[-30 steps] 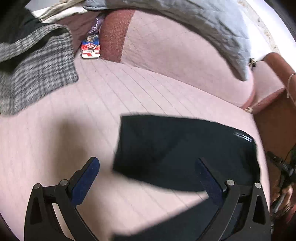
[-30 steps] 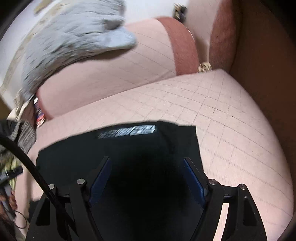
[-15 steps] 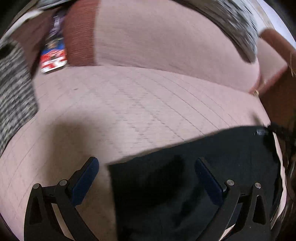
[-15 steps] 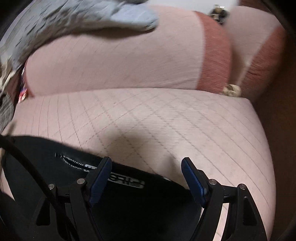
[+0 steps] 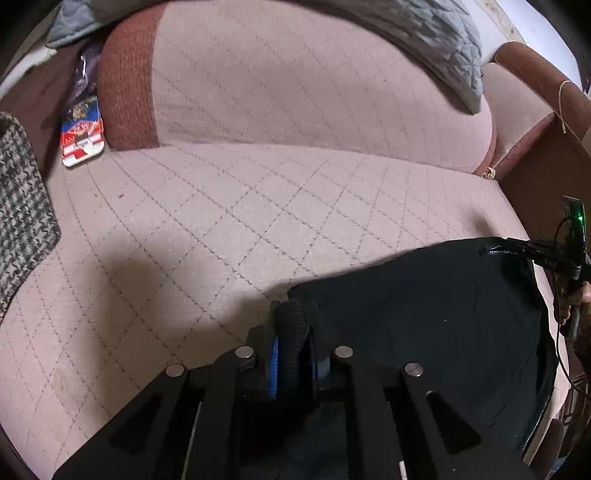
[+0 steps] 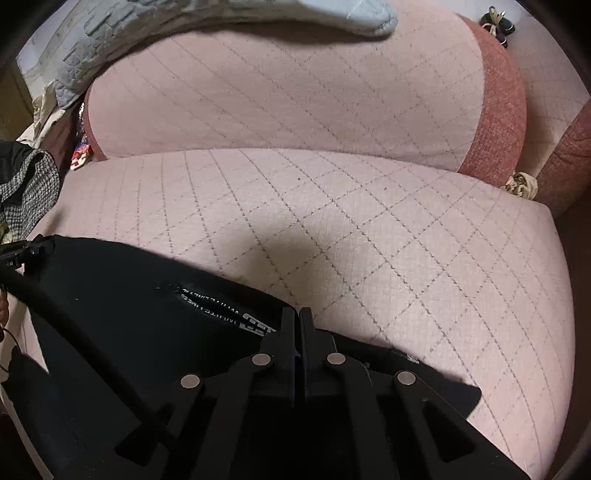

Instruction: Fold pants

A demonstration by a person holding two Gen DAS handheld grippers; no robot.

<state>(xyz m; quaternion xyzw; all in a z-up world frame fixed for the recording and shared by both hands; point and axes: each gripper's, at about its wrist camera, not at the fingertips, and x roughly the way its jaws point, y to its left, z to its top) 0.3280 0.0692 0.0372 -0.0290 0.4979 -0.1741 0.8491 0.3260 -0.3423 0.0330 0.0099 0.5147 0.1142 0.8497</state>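
Left gripper (image 5: 293, 354): clamped on a rolled corner of the pants (image 5: 436, 317).
Right gripper (image 6: 298, 328): closed on the opposite pants edge, beside the printed label (image 6: 255, 324).
Pants: spread between both tools on the sofa seat (image 6: 369, 221).
Handling: judged soft, light, limp; take by corners.

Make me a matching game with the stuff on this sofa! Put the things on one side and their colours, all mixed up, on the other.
Things:
1. pants
2. sofa seat
3. quilted blanket
4. checked cloth

Colours:
A. pale pink with dark diamond stitching
B. black and white in tiny checks
C. plain black
D. grey-blue

Right pairs: 1-C, 2-A, 3-D, 4-B.
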